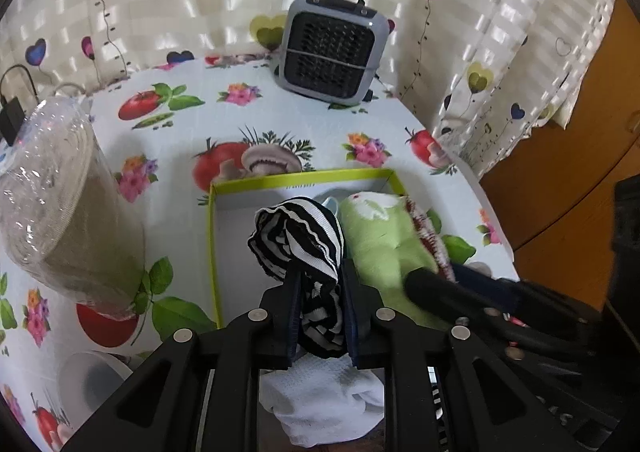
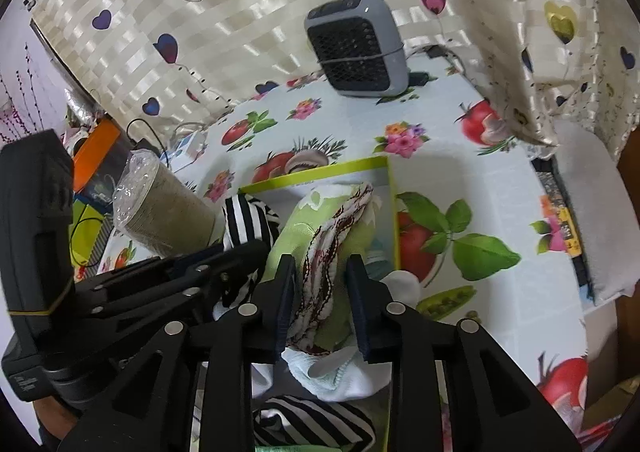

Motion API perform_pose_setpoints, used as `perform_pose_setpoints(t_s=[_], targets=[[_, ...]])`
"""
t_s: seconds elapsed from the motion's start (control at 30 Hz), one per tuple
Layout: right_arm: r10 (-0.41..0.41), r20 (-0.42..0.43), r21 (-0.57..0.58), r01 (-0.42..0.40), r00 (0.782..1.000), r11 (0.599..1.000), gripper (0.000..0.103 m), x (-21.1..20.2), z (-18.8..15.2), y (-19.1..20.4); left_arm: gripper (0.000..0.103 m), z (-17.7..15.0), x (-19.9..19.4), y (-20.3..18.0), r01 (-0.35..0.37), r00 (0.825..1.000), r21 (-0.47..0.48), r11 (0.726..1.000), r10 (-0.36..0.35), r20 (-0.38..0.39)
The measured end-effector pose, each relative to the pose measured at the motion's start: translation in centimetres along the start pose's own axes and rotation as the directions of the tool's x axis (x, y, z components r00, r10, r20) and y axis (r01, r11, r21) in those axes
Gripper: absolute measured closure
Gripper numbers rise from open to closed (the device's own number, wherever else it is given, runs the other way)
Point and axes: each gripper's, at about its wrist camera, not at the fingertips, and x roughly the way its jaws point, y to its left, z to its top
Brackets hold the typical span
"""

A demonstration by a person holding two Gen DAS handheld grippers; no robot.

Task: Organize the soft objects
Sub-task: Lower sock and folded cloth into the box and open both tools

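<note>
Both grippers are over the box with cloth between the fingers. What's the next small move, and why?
Probably open the left gripper fully and lift it clear. Its striped cloth already hangs inside the box, beside the green cloth. The right gripper looks slack around its red-and-white cloth, so it can follow.

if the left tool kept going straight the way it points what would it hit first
Probably the white floor of the green-rimmed box: the left tool, with the striped cloth between its fingers, points down into the box's empty side, though depth is unclear.
</note>
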Motion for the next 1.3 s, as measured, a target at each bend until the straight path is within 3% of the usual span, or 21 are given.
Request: perform_pose_setpoints(t_s=[0.23, 0.47, 0.6, 0.97, 1.3], targets=[[-0.001, 0.037, 0.003, 0.001, 0.999, 1.0, 0.074, -1.5, -0.6, 0.1, 0.081, -0.1, -0.3, 0.2, 0.0, 1.0, -0.002, 1.0, 0.0, 0.002], [0.013, 0.075, 0.013, -0.014, 0.997, 1.0, 0.073, -3.1, -1.1, 0.1, 0.079, -0.4, -2.3, 0.0, -0.017, 0.998, 0.008, 1.0, 0.017, 0.057], [0.017, 0.102, 0.006, -0.018, 0.995, 1.0, 0.061, -4.2, -1.6, 0.4, 0.079, -0.8, -3.3, -0.2, -0.037, 0.996, 0.018, 0.999, 0.035, 0.083], [0.027, 0.149, -0.038, -0.022, 0.988, 0.999, 0.061, -7.2, -3.8, 2.2, 0.079, -2.7, -7.8, -1.3, -0.097, 0.979, 0.051, 0.994, 0.086, 0.183], [0.031, 0.162, -0.1, -0.015, 0.986, 0.995, 0.061, -9.1, -5.8, 4.2, 0.079, -5.1, -11.1, -1.9, -0.093, 0.97, 0.072, 0.993, 0.074, 0.233]])
